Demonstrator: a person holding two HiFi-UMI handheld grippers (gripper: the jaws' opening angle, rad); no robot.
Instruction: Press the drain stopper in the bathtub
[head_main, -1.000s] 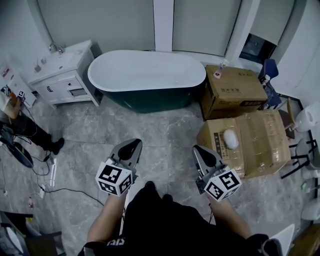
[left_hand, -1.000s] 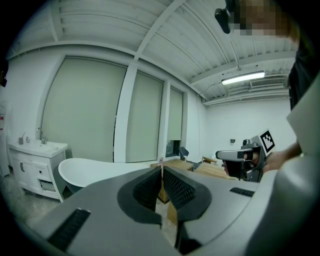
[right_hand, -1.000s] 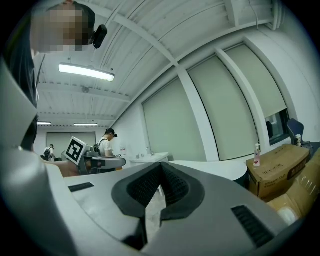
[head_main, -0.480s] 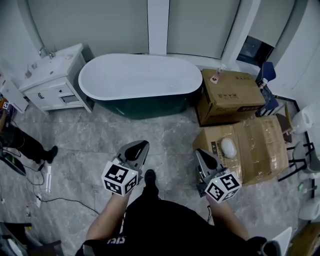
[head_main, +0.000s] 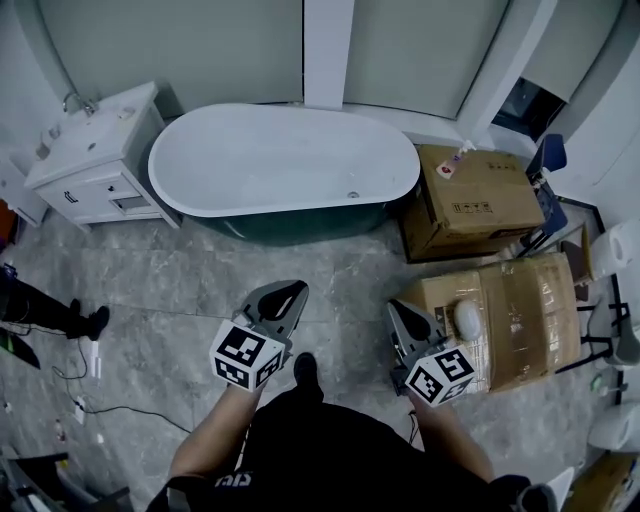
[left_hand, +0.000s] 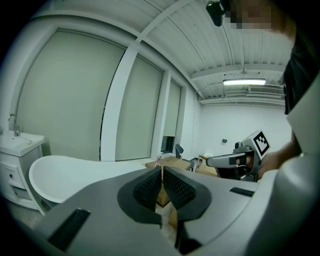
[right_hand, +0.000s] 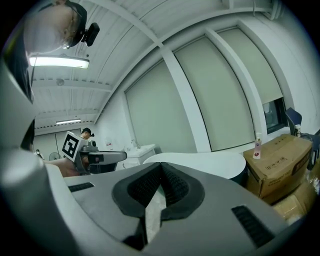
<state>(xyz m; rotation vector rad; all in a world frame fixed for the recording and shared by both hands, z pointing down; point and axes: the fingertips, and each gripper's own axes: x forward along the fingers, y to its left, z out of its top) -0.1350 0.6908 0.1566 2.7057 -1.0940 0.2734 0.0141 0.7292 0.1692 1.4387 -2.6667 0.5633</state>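
The bathtub (head_main: 285, 160), white inside with a dark green outer wall, stands on the floor ahead of me. A small round drain stopper (head_main: 352, 194) shows on its floor near the right end. My left gripper (head_main: 285, 297) and right gripper (head_main: 399, 316) hover over the grey floor, well short of the tub. Both are shut with nothing in them. From the left gripper view, the shut jaws of my left gripper (left_hand: 162, 175) point past the tub's rim (left_hand: 70, 170). The right gripper (right_hand: 160, 172) faces the tub (right_hand: 200, 162) in its own view.
A white vanity with a sink (head_main: 85, 150) stands left of the tub. Cardboard boxes (head_main: 475, 200) (head_main: 520, 310) are stacked to the right, one with a white rounded object (head_main: 467, 318) on top. Cables (head_main: 90, 400) and a person's leg (head_main: 45, 312) lie at the left.
The view has shifted toward the tub, which now looks nearer and shows its drain. Both grippers stay shut at about the same place in front of me.
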